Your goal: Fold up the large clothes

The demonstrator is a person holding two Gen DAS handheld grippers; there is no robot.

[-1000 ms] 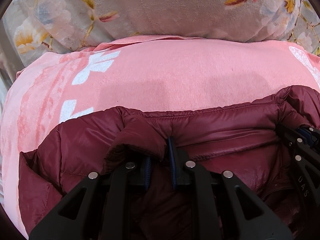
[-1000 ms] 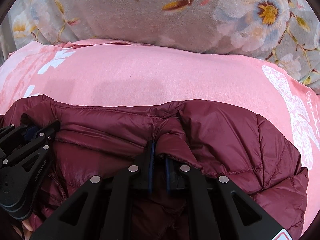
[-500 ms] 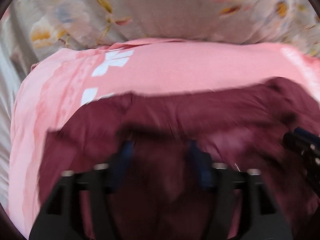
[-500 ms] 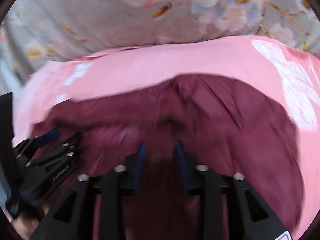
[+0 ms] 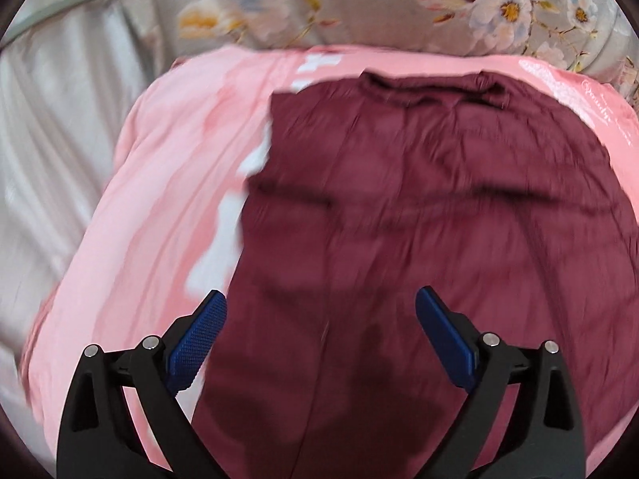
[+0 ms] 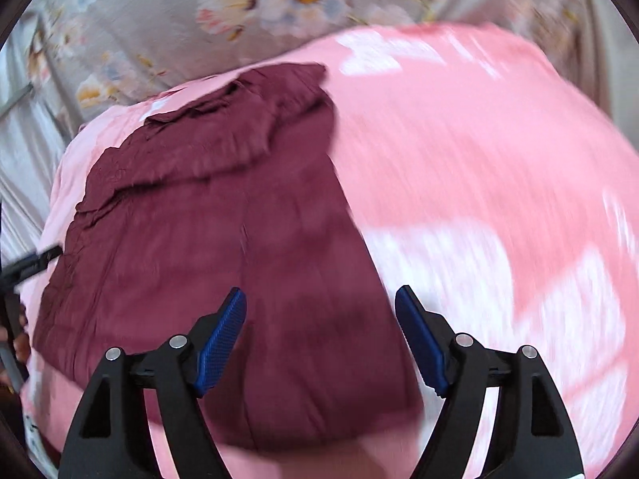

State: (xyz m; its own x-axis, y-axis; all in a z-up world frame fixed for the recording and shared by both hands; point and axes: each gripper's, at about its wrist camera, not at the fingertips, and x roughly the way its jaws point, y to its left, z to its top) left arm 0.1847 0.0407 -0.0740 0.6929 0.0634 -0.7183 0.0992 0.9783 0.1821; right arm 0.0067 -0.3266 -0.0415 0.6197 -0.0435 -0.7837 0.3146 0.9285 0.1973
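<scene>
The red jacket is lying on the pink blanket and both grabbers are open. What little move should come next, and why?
Probably bring the left gripper down to the jacket's left edge and pinch it, ready to fold that side inward. Both grippers' jaws have just been opening; nothing is between them. The right gripper hangs open near the other edge. The jacket lies spread on the blanket, so a side fold looks due.

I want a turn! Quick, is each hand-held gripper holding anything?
Left hand-held gripper: just opened, empty, above the dark red puffy jacket.
Right hand-held gripper: just opened, empty.
</scene>
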